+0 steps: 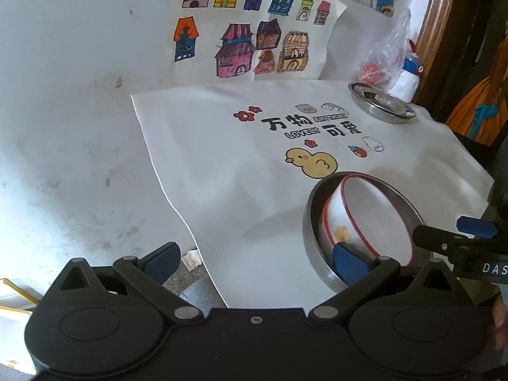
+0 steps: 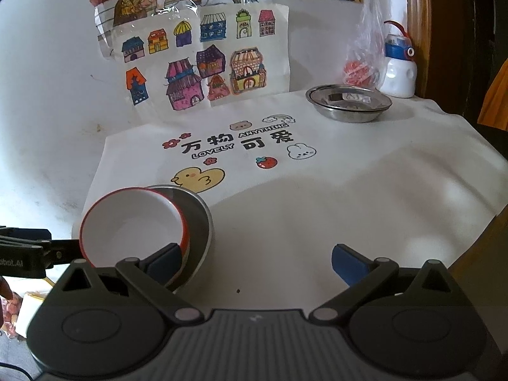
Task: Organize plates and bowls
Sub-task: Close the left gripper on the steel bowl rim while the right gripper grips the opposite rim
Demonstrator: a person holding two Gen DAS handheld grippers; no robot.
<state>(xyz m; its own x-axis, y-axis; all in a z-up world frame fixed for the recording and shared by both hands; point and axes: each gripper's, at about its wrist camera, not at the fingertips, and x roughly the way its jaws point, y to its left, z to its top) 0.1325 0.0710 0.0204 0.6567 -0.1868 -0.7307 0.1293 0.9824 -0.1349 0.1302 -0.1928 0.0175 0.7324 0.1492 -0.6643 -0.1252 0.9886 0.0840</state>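
Left wrist view: the left gripper stands wide open, holding nothing. At four o'clock a white red-rimmed ceramic bowl leans tilted inside a round steel bowl on the white printed cloth. At two o'clock sits a shallow steel plate.

Right wrist view: the right gripper is also spread wide and empty; the nested bowls lie at nine o'clock, the plate at one o'clock. Judging by this, bowls are nested; the ceramic one needs settling, the plate remains apart.
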